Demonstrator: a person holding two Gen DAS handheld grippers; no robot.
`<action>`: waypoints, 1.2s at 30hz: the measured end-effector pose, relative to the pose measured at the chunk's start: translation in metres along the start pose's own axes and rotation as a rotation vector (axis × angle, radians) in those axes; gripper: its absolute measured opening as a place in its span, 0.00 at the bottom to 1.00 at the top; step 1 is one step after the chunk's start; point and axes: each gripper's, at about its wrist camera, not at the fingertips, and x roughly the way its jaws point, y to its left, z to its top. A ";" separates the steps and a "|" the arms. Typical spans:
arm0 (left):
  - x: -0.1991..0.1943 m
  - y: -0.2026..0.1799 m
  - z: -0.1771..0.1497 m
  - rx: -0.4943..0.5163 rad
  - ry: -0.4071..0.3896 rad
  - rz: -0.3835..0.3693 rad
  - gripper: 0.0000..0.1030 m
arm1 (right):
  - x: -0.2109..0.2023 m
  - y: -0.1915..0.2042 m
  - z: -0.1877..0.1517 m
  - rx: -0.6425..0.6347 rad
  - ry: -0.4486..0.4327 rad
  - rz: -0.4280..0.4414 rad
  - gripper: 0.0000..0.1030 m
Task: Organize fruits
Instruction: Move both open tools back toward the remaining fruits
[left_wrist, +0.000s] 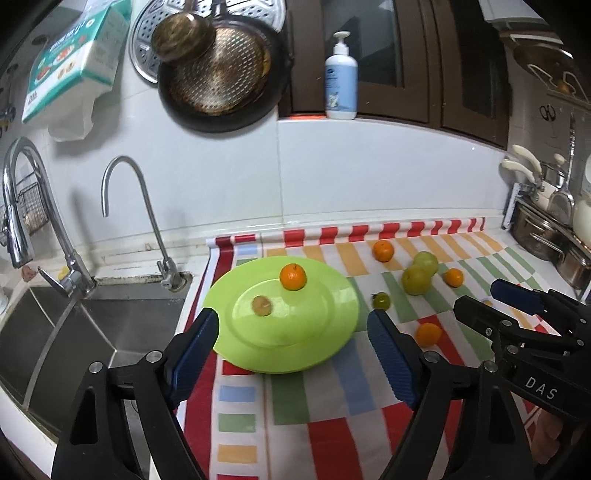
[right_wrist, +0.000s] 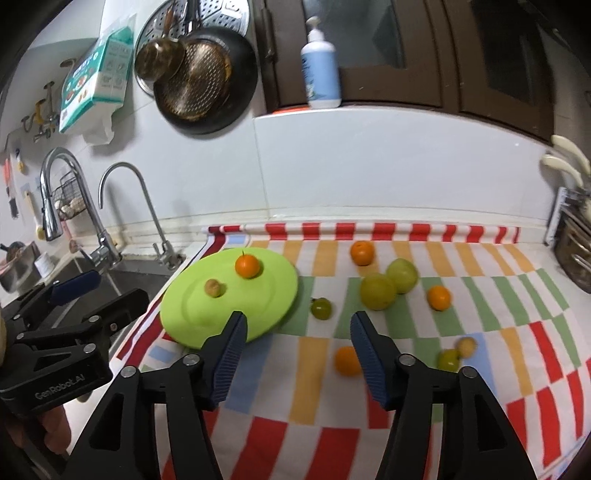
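A lime-green plate (left_wrist: 325, 325) (right_wrist: 192, 317) lies on the striped cloth beside the sink. It holds an orange (left_wrist: 293, 277) (right_wrist: 247, 266) and a small brownish fruit (left_wrist: 262, 305) (right_wrist: 214, 287). My left gripper (left_wrist: 293, 328) is open and empty over the plate's near side. My right gripper (right_wrist: 297, 328) is open and empty above the cloth, just right of the plate. On the cloth lie two green apples (right_wrist: 378, 290) (right_wrist: 402, 275), several oranges (right_wrist: 362, 253) (right_wrist: 439, 297) (right_wrist: 346, 361), a small green fruit (right_wrist: 320, 308), and two small fruits at the right (right_wrist: 449, 360) (right_wrist: 466, 346).
A steel sink (left_wrist: 92, 332) with two taps (left_wrist: 22, 221) (left_wrist: 147, 221) lies left of the cloth. Pans (left_wrist: 221, 74) hang on the wall. A pump bottle (left_wrist: 340, 79) stands on the ledge. Pots and a rack (left_wrist: 546, 229) stand at the far right.
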 end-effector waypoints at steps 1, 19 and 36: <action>-0.002 -0.004 0.000 0.003 -0.005 -0.003 0.82 | -0.005 -0.004 -0.001 0.002 -0.007 -0.009 0.59; -0.019 -0.068 0.001 0.038 -0.063 -0.047 0.92 | -0.049 -0.064 -0.011 0.020 -0.055 -0.099 0.60; 0.016 -0.111 -0.002 0.093 -0.011 -0.059 0.92 | -0.034 -0.114 -0.022 0.071 -0.004 -0.132 0.60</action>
